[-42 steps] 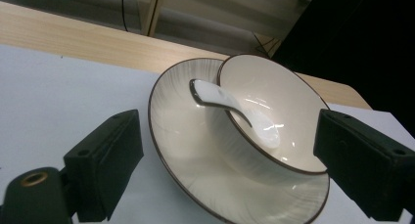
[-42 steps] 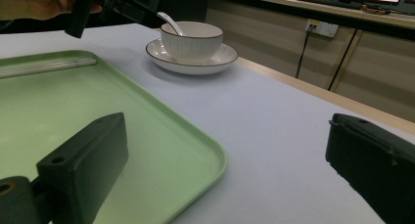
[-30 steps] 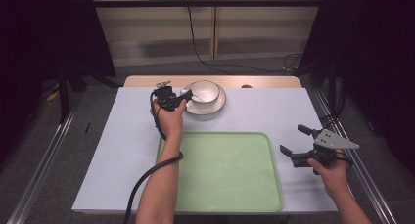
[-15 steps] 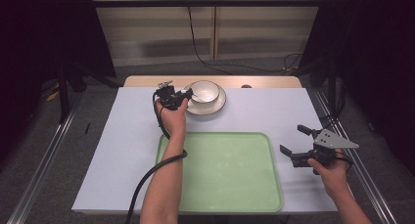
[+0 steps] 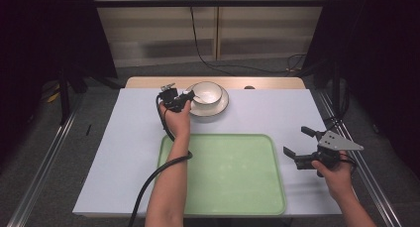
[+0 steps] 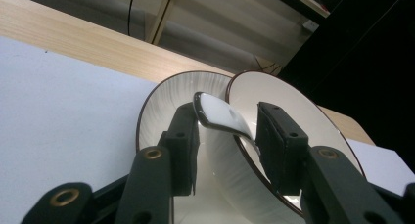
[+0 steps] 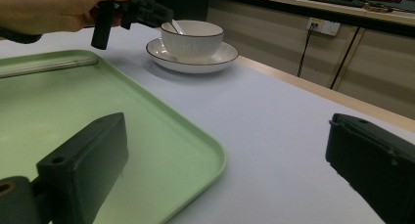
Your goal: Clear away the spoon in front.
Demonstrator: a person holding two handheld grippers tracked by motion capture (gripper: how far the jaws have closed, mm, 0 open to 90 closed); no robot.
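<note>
The left gripper (image 6: pixel 225 141) has just been closing its fingers around the white ceramic spoon handle (image 6: pixel 220 117), not yet pinching it, inside the white ribbed bowl (image 5: pixel 206 92). Right of the green tray (image 5: pixel 225 175), the right gripper (image 5: pixel 303 141) is released.

Even overhead light, dark surround.
Worktop (image 5: pixel 124 152) bright, shadows soft; near jaws blur in both gripper views.

left gripper (image 5: pixel 185 95) jaws have been closing; right gripper (image 5: pixel 299 147) gapes wide.
</note>
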